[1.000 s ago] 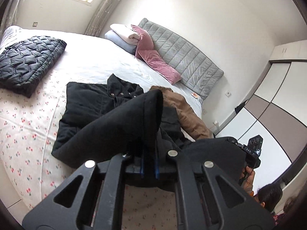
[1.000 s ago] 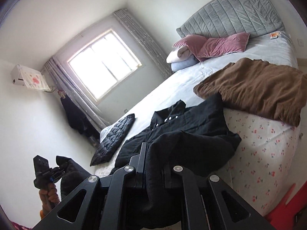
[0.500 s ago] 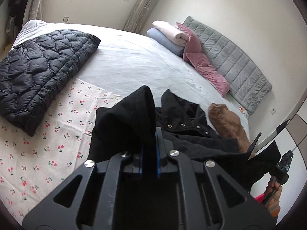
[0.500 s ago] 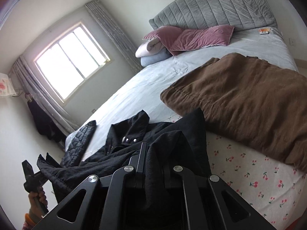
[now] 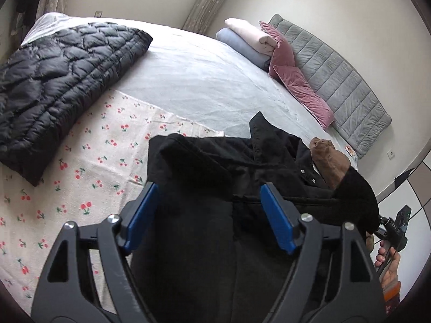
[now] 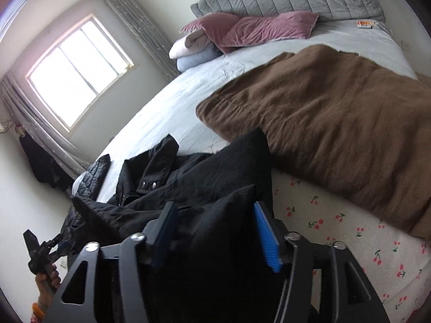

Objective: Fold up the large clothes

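Observation:
A black jacket point(image 5: 215, 177) with snap buttons lies folded over on the cherry-print sheet point(image 5: 89, 167) at the near edge of the bed; it also shows in the right wrist view point(image 6: 204, 188). My left gripper point(image 5: 207, 210) is open, its blue pads point(image 5: 140, 215) apart on either side of the jacket's left folded corner. My right gripper point(image 6: 215, 231) is open over the jacket's right folded corner, with black cloth lying between the pads point(image 6: 265, 238). Each gripper shows small at the edge of the other's view.
A black quilted jacket point(image 5: 54, 86) lies folded at the bed's left. A brown garment point(image 6: 336, 123) lies folded at the right. Pink pillows point(image 6: 258, 27), folded blankets point(image 5: 247, 40) and a grey headboard point(image 5: 336, 80) are at the far end. A window point(image 6: 78, 67) is at the left.
Both grippers carried the jacket's lower hem forward over its body, lowered it onto the bed, then opened and let go.

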The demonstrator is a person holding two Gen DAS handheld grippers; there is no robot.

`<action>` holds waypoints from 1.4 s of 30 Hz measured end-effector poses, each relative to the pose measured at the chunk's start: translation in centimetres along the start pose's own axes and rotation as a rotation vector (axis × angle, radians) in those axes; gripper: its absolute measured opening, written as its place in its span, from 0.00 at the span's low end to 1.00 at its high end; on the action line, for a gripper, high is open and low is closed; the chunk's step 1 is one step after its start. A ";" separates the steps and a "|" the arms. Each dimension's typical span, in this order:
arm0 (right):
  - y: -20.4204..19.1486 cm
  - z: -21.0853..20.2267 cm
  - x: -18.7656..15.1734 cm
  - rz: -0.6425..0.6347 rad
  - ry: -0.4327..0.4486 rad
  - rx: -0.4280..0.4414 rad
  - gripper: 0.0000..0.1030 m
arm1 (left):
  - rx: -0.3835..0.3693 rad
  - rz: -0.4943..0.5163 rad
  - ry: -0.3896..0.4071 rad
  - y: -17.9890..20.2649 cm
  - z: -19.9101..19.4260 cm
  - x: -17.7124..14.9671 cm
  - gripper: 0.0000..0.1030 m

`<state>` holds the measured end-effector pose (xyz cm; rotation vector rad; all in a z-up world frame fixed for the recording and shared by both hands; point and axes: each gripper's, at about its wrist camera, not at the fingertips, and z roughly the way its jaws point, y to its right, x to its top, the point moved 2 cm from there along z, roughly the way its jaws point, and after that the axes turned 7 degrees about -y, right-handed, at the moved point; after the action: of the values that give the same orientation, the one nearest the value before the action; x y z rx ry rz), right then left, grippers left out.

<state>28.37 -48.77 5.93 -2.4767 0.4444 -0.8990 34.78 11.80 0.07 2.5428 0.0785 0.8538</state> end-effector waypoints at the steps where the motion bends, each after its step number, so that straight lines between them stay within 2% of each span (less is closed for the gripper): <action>1: 0.1 -1.6 0.2 -0.001 0.047 0.002 0.74 | 0.007 0.018 0.015 0.0 -0.9 0.1 0.81; 4: 0.6 -4.5 0.7 0.014 0.127 0.015 0.75 | 0.037 0.060 0.026 -0.5 -2.0 0.3 0.83; 6: 1.0 -4.6 0.7 0.016 0.123 -0.001 0.75 | 0.065 0.085 -0.002 -1.1 -1.6 0.1 0.83; 9: 0.7 -2.7 0.3 -0.035 0.068 -0.076 0.75 | 0.087 0.100 -0.059 -1.7 0.0 -0.5 0.83; 15: -1.7 4.4 0.0 -0.221 -0.052 -0.273 0.75 | 0.091 0.102 -0.147 -1.6 3.7 -0.9 0.82; 17: -2.2 6.3 0.1 -0.263 -0.052 -0.332 0.74 | 0.051 0.114 -0.154 -0.9 4.3 -0.9 0.68; 18: -2.3 7.0 0.2 -0.274 -0.050 -0.343 0.74 | 0.041 0.121 -0.156 -0.5 4.4 -0.9 0.64; 20: -2.5 8.0 0.2 -0.281 -0.051 -0.333 0.58 | 0.049 0.153 -0.154 0.6 4.6 -1.1 0.51; 21: -2.7 8.2 0.2 -0.284 -0.055 -0.320 0.46 | 0.057 0.177 -0.148 1.1 4.6 -1.3 0.46; 22: -2.9 8.4 0.1 -0.291 -0.050 -0.327 0.30 | 0.073 0.205 -0.138 1.6 4.5 -1.4 0.33; 23: -3.1 8.4 -0.1 -0.305 -0.042 -0.335 0.22 | 0.084 0.227 -0.127 1.9 4.4 -1.5 0.19; 25: -3.6 7.7 -0.3 -0.329 -0.005 -0.352 0.12 | 0.090 0.247 -0.087 2.5 3.7 -1.7 0.13; 30: -4.9 5.3 -0.7 -0.356 0.117 -0.378 0.09 | 0.065 0.225 0.067 3.4 0.9 -1.5 0.10; 34: -5.8 3.5 -0.1 -0.352 0.207 -0.413 0.09 | 0.093 0.209 0.147 4.0 -0.4 -0.2 0.09; 42: -8.0 1.2 5.3 -0.291 0.397 -0.477 0.09 | 0.156 0.205 0.297 6.3 -1.1 6.1 0.09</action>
<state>34.19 -44.03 12.06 -2.8384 0.4787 -1.5765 38.51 7.77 7.07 2.5778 -0.0249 1.3501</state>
